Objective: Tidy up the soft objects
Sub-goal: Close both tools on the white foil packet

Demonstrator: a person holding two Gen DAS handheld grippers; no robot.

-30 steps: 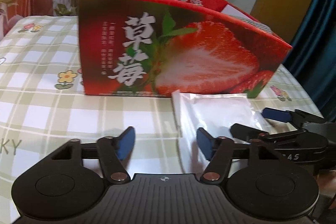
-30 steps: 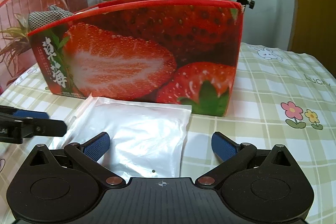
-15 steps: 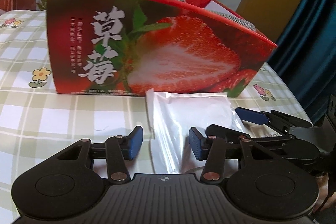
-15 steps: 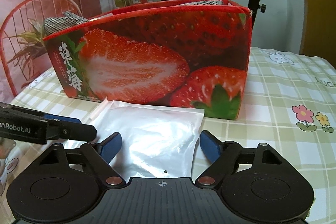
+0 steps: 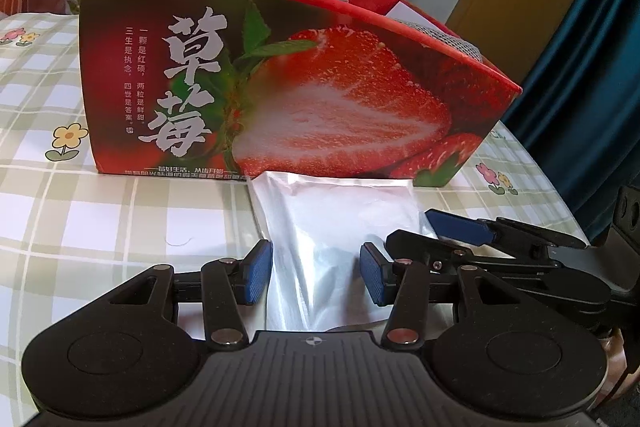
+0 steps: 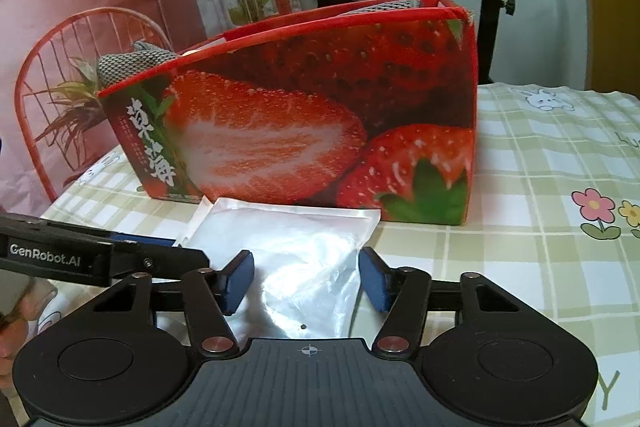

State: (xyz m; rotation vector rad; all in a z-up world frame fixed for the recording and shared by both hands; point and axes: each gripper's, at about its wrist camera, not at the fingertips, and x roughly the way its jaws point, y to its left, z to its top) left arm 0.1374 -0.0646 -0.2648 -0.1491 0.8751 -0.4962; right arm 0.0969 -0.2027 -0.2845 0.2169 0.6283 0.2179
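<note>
Bag: shiny, flat — between both claws
Left claw: spread
Right claw: closing — not pinching yet
Box: behind bag

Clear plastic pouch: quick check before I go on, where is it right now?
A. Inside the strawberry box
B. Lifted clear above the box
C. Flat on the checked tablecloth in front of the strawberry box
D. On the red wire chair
C. The clear plastic pouch lies flat on the checked tablecloth, its far edge at the base of the strawberry box, and its near end lies between both tongs.
</note>
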